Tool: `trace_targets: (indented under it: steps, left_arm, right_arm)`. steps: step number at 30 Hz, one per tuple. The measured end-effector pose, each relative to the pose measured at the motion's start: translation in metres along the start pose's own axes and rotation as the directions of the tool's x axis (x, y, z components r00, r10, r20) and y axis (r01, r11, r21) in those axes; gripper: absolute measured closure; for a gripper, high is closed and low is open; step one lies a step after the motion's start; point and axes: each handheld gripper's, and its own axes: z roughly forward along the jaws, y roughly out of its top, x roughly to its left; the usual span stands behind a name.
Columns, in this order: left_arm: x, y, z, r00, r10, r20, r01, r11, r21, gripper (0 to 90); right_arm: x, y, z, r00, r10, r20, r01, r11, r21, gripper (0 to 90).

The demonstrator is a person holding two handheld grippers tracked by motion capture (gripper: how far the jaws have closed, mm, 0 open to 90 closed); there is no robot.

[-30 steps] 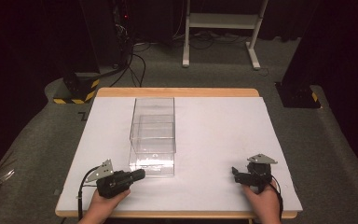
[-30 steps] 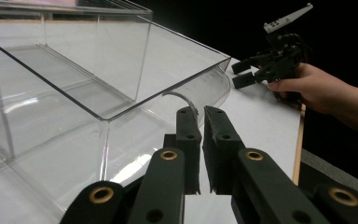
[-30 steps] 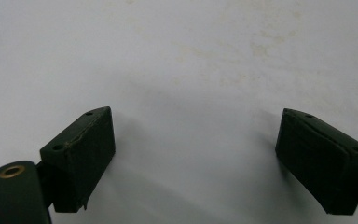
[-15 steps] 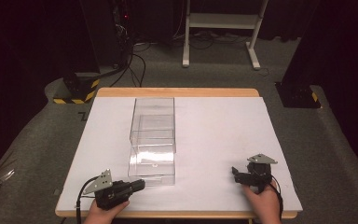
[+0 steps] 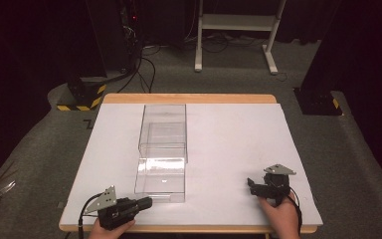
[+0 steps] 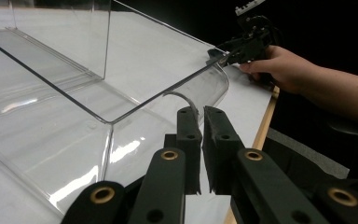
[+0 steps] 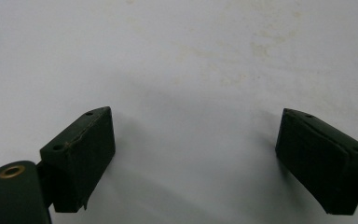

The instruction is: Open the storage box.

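A clear plastic case (image 5: 163, 127) stands in the middle of the white table (image 5: 238, 134). Its clear drawer (image 5: 160, 174) is slid out toward the near edge. My left gripper (image 5: 147, 202) lies at the near left edge, pointing right, just short of the drawer's front corner. In the left gripper view its jaws (image 6: 201, 112) are shut with nothing between them, beside the drawer's rounded front wall (image 6: 121, 149). My right gripper (image 5: 251, 183) rests on the table at the near right. Its jaws (image 7: 196, 114) stand wide open over bare white surface.
The table has a wooden rim (image 5: 189, 98). On the floor behind it are a black stand with a yellow-striped base (image 5: 82, 97), a white frame (image 5: 238, 30) and cables. A black base (image 5: 318, 102) sits at the right. The other hand (image 6: 284, 70) holds the right gripper (image 6: 242, 44).
My left gripper has drawn back from the drawer's front toward the table's near edge. The right gripper has stayed where it was.
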Motion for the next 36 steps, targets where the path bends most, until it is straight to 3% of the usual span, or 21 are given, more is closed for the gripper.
trace_targets:
  steps: [5, 10, 12, 19, 28, 36]
  left_arm:
    - [-0.001, 0.0, 0.0, 1.0, -0.005, -0.005, 0.005, 1.0, -0.003, 83.9]
    - [-0.001, 0.003, -0.006, 0.9996, -0.017, -0.022, 0.016, 0.9995, -0.025, 72.5]
    - [-0.002, 0.004, -0.009, 0.9996, -0.001, -0.029, 0.0, 0.9998, -0.021, 71.0]
    - [-0.006, 0.011, -0.018, 0.9993, 0.021, -0.032, -0.023, 0.9982, -0.056, 73.9]
    - [-0.003, 0.02, -0.026, 0.9962, 0.01, -0.086, -0.022, 0.9911, -0.131, 80.3]
    - [0.011, 0.034, -0.029, 0.9852, 0.007, -0.171, -0.033, 0.9881, -0.15, 76.8]
  right_arm:
    - [0.0, 0.0, 0.0, 1.0, 0.0, 0.0, 0.0, 1.0, 0.0, 11.9]
    - [0.0, 0.0, 0.0, 1.0, 0.0, 0.0, 0.0, 1.0, 0.0, 11.9]
    - [0.0, 0.0, 0.0, 1.0, 0.0, 0.0, 0.0, 1.0, 0.0, 11.9]
    - [0.0, 0.0, 0.0, 1.0, 0.0, 0.0, 0.0, 1.0, 0.0, 11.9]
    - [0.0, 0.0, 0.0, 1.0, 0.0, 0.0, 0.0, 1.0, 0.0, 11.9]
    - [0.0, 0.0, 0.0, 1.0, 0.0, 0.0, 0.0, 1.0, 0.0, 11.9]
